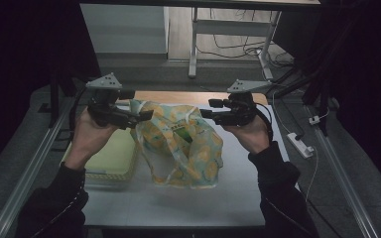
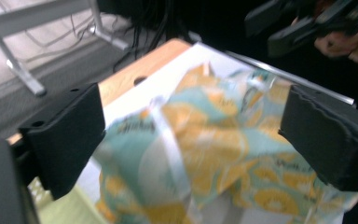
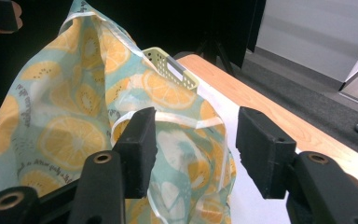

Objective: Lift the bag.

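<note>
A thin plastic bag [image 1: 183, 144] printed with orange slices on pale green lies slumped in the middle of the white table [image 1: 178, 203]. My left gripper [image 1: 146, 115] hovers at the bag's upper left edge, held level. Seen from the left gripper view, its jaws stand wide apart around the bag [image 2: 205, 140], open [image 2: 193, 135], and do not press on it. At the bag's upper right edge is my right gripper [image 1: 206, 109]. It is open [image 3: 196, 149], and a white handle loop [image 3: 168, 119] of the bag [image 3: 65, 126] lies by its left jaw.
A yellow-green basket [image 1: 104, 158] sits left of the bag, under my left forearm; its rim [image 3: 170, 67] peeks over the bag. A wooden strip [image 1: 178, 96] edges the table's far side. A white power strip [image 1: 300, 145] lies off the right edge.
</note>
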A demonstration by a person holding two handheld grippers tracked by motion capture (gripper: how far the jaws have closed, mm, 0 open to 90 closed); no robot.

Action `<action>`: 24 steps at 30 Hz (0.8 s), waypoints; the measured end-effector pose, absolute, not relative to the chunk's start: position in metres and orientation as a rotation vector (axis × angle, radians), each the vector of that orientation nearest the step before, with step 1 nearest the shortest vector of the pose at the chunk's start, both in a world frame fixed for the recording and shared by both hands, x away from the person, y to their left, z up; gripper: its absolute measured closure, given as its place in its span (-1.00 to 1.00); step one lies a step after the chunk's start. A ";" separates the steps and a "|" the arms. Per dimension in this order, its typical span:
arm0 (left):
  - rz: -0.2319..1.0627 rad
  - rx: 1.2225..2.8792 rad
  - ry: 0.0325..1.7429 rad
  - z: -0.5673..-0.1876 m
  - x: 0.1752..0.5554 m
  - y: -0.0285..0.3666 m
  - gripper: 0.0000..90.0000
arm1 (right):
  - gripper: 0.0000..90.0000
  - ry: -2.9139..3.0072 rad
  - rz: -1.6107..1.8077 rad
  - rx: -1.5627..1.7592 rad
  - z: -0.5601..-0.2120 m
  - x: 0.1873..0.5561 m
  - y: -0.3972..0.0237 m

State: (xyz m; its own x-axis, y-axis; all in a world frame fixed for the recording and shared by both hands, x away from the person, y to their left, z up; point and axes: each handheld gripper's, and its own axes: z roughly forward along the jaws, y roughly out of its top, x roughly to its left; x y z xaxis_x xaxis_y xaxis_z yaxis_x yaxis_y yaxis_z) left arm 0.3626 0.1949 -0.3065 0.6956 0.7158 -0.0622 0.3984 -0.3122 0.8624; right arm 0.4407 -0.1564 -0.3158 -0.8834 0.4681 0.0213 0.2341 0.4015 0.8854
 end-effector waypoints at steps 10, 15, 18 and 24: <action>0.400 1.921 0.947 -0.331 0.342 0.226 -1.00 | -0.18 2.454 1.452 0.649 -0.331 0.435 -0.164; 0.383 1.916 0.990 -0.352 0.335 0.238 -1.00 | -0.36 2.459 1.449 0.672 -0.342 0.432 -0.168; 0.360 1.907 1.008 -0.366 0.332 0.242 -1.00 | -0.45 2.462 1.433 0.685 -0.349 0.430 -0.170; 0.320 1.886 1.024 -0.392 0.326 0.249 -1.00 | -0.63 2.471 1.402 0.710 -0.363 0.425 -0.174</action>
State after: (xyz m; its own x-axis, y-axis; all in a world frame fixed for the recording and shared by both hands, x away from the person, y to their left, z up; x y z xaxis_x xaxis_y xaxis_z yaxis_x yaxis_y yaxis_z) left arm 0.3258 0.2488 -0.3923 0.6175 0.7635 -0.1893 0.5198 -0.2154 0.8267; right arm 0.4248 -0.1735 -0.3627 -0.8612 0.5057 0.0510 0.3033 0.4308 0.8500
